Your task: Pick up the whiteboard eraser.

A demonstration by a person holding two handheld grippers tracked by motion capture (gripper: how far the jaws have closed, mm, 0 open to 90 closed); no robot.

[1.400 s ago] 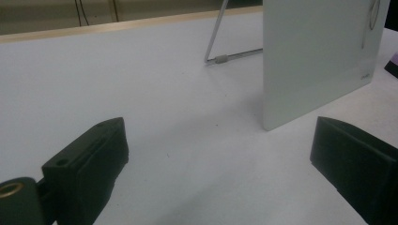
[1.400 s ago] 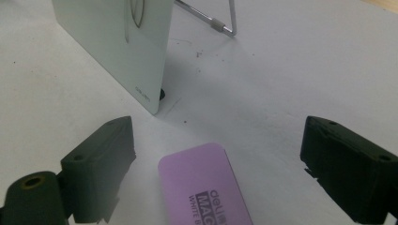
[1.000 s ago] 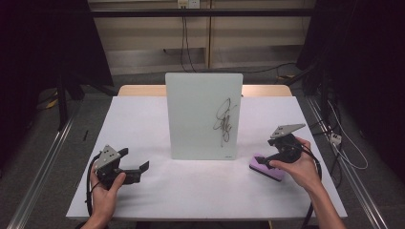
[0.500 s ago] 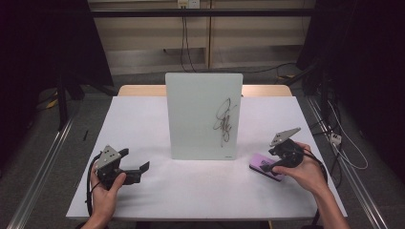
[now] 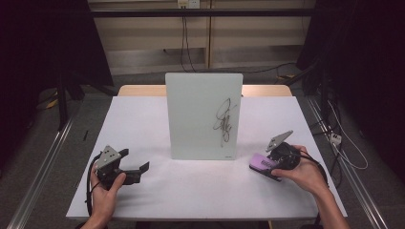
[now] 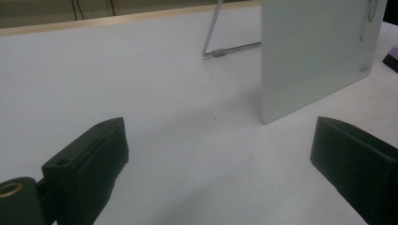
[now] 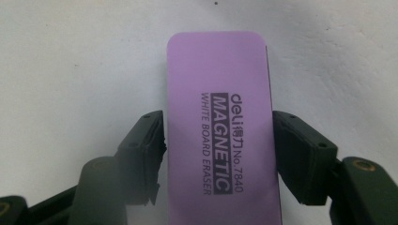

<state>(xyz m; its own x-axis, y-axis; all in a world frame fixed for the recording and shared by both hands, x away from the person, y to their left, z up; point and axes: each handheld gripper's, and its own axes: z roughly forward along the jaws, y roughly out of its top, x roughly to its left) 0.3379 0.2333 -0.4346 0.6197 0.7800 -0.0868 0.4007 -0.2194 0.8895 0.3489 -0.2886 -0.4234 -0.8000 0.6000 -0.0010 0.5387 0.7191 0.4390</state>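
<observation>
High view: a white table (image 5: pixel 157 191) carries an upright whiteboard (image 5: pixel 196 114) near its middle, marked with a black scribble (image 5: pixel 224 121) on its right half. Right of the whiteboard and nearer the person, a purple magnetic whiteboard eraser (image 5: pixel 260 163) lies flat on the table. The right gripper (image 5: pixel 274 164) is down over it, the hand wrapped around the gripper body. Left of the whiteboard, the left gripper (image 5: pixel 136 171) is held low above the table, well apart from the board.

Left gripper view: its jaws stand wide apart with nothing between them, and the whiteboard's lower corner and its wire stand (image 6: pixel 220 47) lie ahead.

Right gripper view: the jaws have just been closing and now flank the eraser's two long sides. They appear to press on it, though the contact on the left side is slightly blurred. For a sound pickup, the grip should stay square across the long sides and near the middle of the eraser's length, so it lifts level.

Room for moving: bare table lies between eraser and whiteboard, so lift straight up, then approach the scribble from the front. The table's right edge is near the eraser, and a hard push could tip the board on its stand.
</observation>
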